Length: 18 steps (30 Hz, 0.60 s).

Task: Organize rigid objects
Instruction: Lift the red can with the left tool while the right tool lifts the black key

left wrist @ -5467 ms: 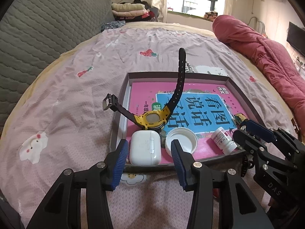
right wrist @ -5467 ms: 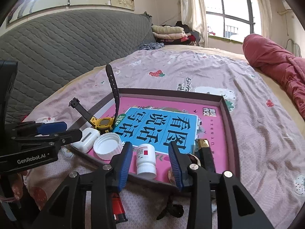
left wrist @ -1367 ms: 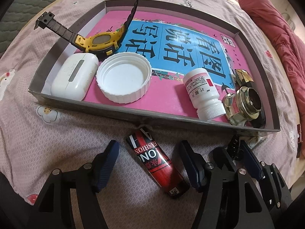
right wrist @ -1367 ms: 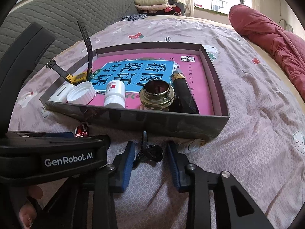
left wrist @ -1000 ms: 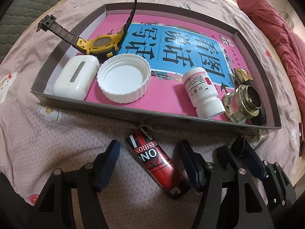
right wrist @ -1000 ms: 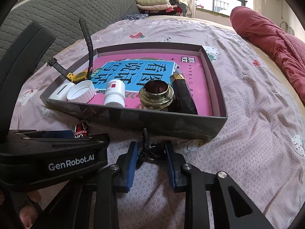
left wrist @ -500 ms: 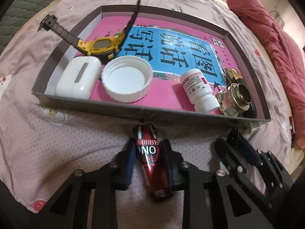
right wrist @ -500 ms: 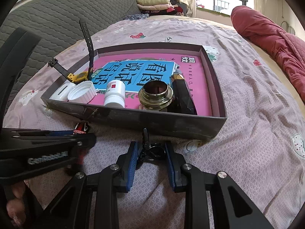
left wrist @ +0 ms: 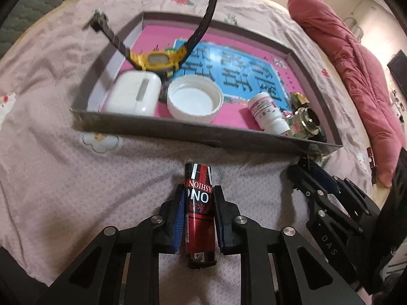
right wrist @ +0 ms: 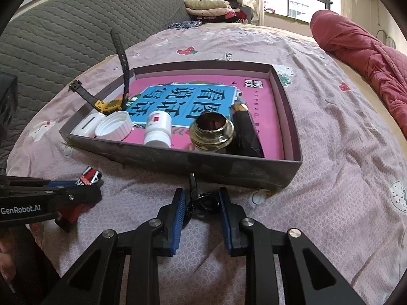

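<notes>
A red and black can (left wrist: pixel 199 218) lies lengthwise between the pads of my left gripper (left wrist: pixel 199 190). Its jaws are closing and both pads press on the can's sides, just in front of the grey box (left wrist: pixel 203 134). In the right wrist view the can's end (right wrist: pixel 89 175) sticks out past the left gripper's fingers (right wrist: pixel 76 190). My right gripper (right wrist: pixel 201 195) is closing on a black key ring with a clip (right wrist: pixel 207 203). The ring lies on the bedspread against the box's front wall (right wrist: pixel 203 162) and touches both pads.
Inside the box are a yellow watch (left wrist: pixel 157 58), a white earbud case (left wrist: pixel 132 96), a white cap (left wrist: pixel 194 99), a white pill bottle (left wrist: pixel 267 111), a gold fitting (left wrist: pixel 305 123) and a dark bottle (right wrist: pixel 245 129). A red quilt (right wrist: pixel 368 48) lies on the right and a grey headboard (right wrist: pixel 63 33) stands on the left.
My left gripper's jaws have gone from wide open to clamped on the red can, which now points straight ahead, and the hand has shifted. My right gripper's jaws have narrowed slightly around the key ring.
</notes>
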Each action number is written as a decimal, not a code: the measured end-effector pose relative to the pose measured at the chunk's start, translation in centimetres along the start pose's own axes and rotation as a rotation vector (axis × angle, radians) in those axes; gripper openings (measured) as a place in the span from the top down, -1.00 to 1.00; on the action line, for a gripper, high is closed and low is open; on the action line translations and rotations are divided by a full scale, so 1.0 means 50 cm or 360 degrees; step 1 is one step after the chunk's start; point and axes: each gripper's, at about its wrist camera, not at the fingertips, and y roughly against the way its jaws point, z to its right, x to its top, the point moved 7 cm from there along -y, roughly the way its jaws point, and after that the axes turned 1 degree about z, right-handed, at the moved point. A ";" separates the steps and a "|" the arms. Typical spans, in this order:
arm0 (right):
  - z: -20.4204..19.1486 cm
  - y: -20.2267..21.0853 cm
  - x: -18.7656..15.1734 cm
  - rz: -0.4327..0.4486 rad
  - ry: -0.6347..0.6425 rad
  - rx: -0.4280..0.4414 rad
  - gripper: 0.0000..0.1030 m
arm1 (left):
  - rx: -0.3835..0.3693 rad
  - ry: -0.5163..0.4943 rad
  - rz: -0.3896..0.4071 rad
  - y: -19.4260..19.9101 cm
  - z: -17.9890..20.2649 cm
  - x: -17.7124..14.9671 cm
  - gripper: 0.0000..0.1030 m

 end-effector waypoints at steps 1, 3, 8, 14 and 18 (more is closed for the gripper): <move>-0.002 0.000 0.000 0.0002 0.0008 0.0004 0.49 | 0.0000 -0.0006 0.0015 0.007 0.000 0.001 0.60; -0.007 0.000 -0.001 0.0001 0.0009 0.0029 0.49 | 0.0006 -0.0020 0.0039 0.019 0.000 0.005 0.60; -0.009 0.014 0.006 0.0034 -0.0035 0.0092 0.49 | -0.0017 -0.0018 0.0077 0.045 0.000 0.013 0.60; -0.009 0.050 0.024 0.0134 -0.0028 0.0111 0.49 | -0.0023 -0.0040 0.0118 0.073 0.000 0.016 0.60; -0.017 0.068 0.033 0.0184 0.0007 0.0107 0.49 | -0.0022 -0.0051 0.0154 0.085 0.012 0.024 0.60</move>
